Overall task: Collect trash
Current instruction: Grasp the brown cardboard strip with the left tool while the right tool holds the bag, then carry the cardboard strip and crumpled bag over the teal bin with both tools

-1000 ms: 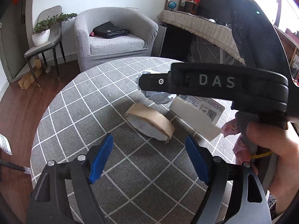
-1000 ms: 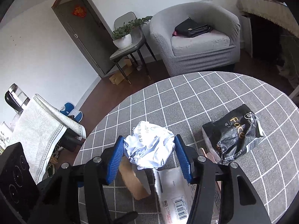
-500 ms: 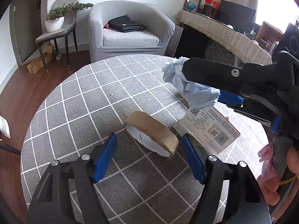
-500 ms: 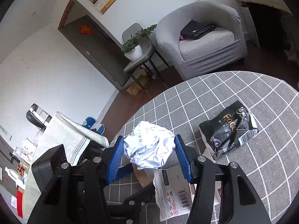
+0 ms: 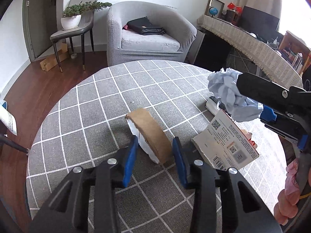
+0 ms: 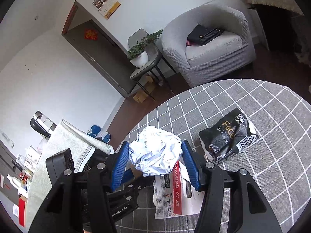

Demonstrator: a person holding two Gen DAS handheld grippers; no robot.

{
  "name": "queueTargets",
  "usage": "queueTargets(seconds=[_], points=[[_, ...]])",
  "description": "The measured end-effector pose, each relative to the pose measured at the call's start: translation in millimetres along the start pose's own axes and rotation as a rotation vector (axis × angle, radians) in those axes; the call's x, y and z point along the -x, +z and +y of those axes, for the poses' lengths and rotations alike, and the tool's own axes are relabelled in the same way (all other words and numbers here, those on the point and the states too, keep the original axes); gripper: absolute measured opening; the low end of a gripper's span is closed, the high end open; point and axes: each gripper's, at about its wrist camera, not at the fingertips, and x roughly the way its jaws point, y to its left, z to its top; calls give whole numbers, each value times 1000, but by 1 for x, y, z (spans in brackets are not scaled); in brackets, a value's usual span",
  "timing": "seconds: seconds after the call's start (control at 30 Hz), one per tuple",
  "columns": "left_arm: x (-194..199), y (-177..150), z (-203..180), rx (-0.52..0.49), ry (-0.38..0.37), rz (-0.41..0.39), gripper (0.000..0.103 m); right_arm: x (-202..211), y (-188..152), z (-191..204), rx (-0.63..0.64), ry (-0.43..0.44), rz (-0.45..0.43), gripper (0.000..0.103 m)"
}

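- Left hand-held gripper low over the round counter with its grey checked cloth, jaws just closed in around the brown cardboard strip; blue pads just beside both faces of the strip, firm contact not clear.
- Cardboard strip curled, standing on edge on the cloth, white inner face toward the camera.
- Right hand-held gripper clenched on a crumpled paper ball, both ribbed blue pads pressed into its sides, ball lifted off the counter.
- Same ball at the right in the left wrist view, raised above the cloth.
- White SanDisk card package flat on the cloth beneath the ball, torn at one edge; printed back side just right of the left hand-held gripper.
- Black crumpled wrapper on the cloth farther right, apart from the package.
- Grey armchair with a black bag beyond the counter; potted plant on a chair beside it.
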Motion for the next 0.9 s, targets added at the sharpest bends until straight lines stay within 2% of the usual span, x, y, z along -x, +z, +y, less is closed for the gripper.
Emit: queueTargets(seconds=[0.13,0.2,0.27,0.4,0.9], points=[[1,0,5,17,-13,-1,30,-2,-1,4,11,-2,4,55],[2,0,8,22,-18,-1,24,-4,-2,7,20,-5,8,55],[3,0,10,28,-25,0,23,-5,-2,9,30,-10,12,55],[6,-1,13,29,-31,3,22,-7,-3,14,43,-12,18,55],[37,-5,51,29,21,-28,22,-26,-12,38,116,-44,61,56]])
